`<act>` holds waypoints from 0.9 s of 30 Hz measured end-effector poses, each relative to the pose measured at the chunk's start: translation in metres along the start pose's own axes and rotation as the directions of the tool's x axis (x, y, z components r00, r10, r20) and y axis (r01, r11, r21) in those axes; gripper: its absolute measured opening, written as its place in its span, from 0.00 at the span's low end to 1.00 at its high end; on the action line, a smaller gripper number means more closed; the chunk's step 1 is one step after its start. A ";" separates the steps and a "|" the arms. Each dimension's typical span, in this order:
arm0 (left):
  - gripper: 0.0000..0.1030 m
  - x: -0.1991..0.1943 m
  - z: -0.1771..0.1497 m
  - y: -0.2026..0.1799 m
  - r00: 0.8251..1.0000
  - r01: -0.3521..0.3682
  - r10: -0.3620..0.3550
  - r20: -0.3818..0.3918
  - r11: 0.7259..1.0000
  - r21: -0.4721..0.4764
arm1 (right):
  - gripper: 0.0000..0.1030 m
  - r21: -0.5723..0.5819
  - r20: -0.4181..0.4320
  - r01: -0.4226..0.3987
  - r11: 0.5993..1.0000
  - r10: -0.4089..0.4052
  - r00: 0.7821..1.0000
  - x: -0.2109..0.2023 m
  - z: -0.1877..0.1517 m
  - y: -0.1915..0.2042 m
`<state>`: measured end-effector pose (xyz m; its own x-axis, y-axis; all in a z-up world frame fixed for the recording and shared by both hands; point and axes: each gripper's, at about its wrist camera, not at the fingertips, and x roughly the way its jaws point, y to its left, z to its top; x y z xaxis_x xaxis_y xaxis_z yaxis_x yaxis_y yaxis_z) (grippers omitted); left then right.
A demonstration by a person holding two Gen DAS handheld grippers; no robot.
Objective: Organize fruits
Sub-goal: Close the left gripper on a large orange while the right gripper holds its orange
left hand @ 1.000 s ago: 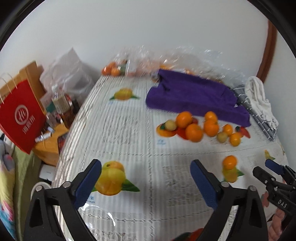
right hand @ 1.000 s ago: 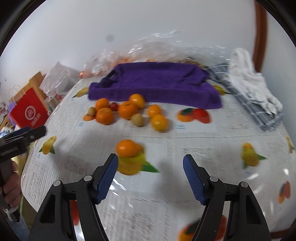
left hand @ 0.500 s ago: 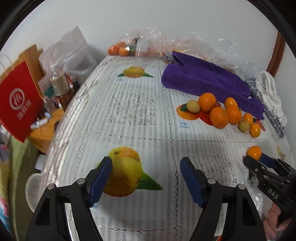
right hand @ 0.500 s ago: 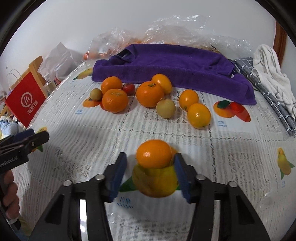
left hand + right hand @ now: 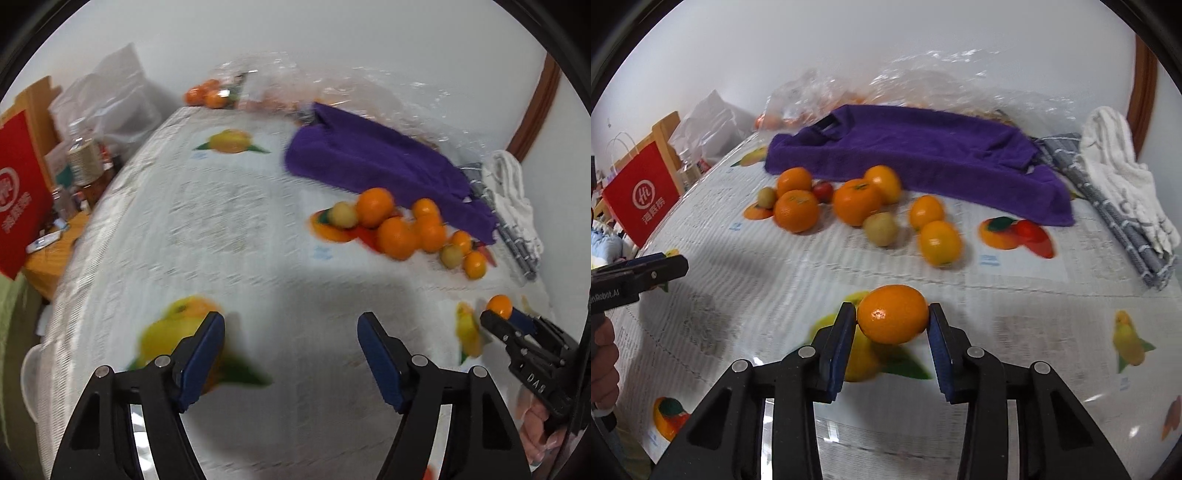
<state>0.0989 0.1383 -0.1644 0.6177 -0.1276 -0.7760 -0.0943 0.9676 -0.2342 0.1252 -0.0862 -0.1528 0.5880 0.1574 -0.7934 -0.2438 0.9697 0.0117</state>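
Right tool closing on lone orange lower centre of frame, pads touching its sides across the middle, looks light, firm, smooth-skinned, may roll or slip; left tool apart, empty over tabletop; fruit pile upper centre.

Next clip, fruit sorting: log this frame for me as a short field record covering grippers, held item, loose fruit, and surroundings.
right gripper: jaws closing on a lone orange, pads at both its sides
left gripper: open, nothing between the fingers, over the printed tablecloth
loose fruit: cluster of oranges, a few small yellow-green fruits and one small red fruit, in front of the purple towel
far edge: clear plastic bags
right edge: white cloth on a grey striped cloth
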 end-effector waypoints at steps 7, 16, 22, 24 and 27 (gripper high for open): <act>0.70 0.026 0.024 -0.055 0.997 0.076 -0.077 0.006 0.994 0.079 | 0.38 0.045 0.012 0.053 0.998 -0.054 0.998 -0.012 0.000 -0.042; 0.70 0.060 0.037 -0.089 0.999 0.033 -0.030 -0.023 0.990 0.135 | 0.38 0.093 -0.010 0.096 0.991 -0.096 0.995 -0.015 -0.009 -0.081; 0.68 0.070 0.039 -0.092 1.000 0.016 -0.014 -0.022 0.992 0.126 | 0.38 0.094 -0.022 0.101 0.990 -0.099 0.995 -0.009 -0.009 -0.090; 0.58 0.072 0.041 -0.095 1.000 0.004 0.000 -0.025 0.990 0.144 | 0.38 0.091 -0.024 0.100 0.991 -0.098 0.995 -0.005 -0.006 -0.090; 0.39 0.073 0.043 -0.098 1.000 0.000 0.005 -0.030 0.985 0.171 | 0.38 0.097 -0.027 0.093 0.991 -0.091 0.995 -0.001 -0.003 -0.090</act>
<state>0.1866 0.0433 -0.1730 0.5936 -0.1293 -0.7943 0.0403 0.9906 -0.1311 0.1444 -0.1745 -0.1550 0.5869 0.0632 -0.8072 -0.1117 0.9937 -0.0034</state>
